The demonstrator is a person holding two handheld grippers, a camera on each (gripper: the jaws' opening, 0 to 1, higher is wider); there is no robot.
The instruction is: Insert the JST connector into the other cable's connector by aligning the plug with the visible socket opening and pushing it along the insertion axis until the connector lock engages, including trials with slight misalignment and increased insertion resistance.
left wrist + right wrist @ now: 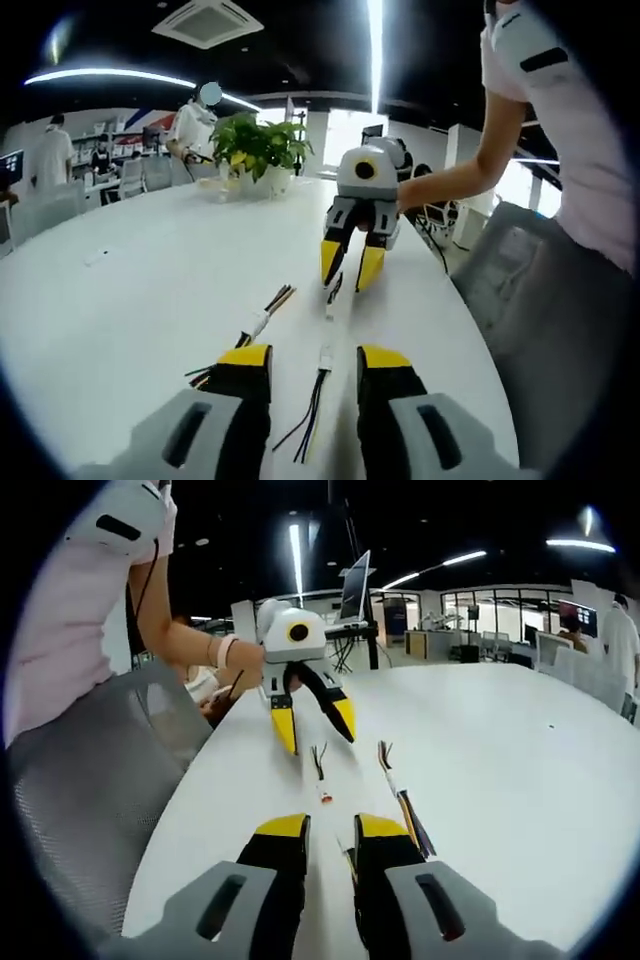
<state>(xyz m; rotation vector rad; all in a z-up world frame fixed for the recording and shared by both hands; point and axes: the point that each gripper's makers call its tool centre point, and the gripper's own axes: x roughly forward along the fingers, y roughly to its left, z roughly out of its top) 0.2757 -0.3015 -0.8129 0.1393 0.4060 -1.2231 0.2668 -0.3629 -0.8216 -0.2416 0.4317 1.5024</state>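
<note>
A short cable with a white JST connector [325,357] and dark wires lies on the white table [130,300] between the tips of my left gripper [315,357], which is open. In the right gripper view that cable [320,762] lies just ahead of the left gripper [315,726], its connector end [325,798] pointing at me. My right gripper [331,828] stands a little open, low over the table, with a thin wire [346,856] showing in the gap. From the left gripper view, the right gripper [350,265] faces me with a second small cable [333,290] at its tips.
A third cable with coloured wires [267,315] lies beside the others, also seen as a long bundle [402,802]. A potted plant [258,150] stands at the far end. The person stands at the table's edge, beside a grey chair [110,780]. People and desks fill the background.
</note>
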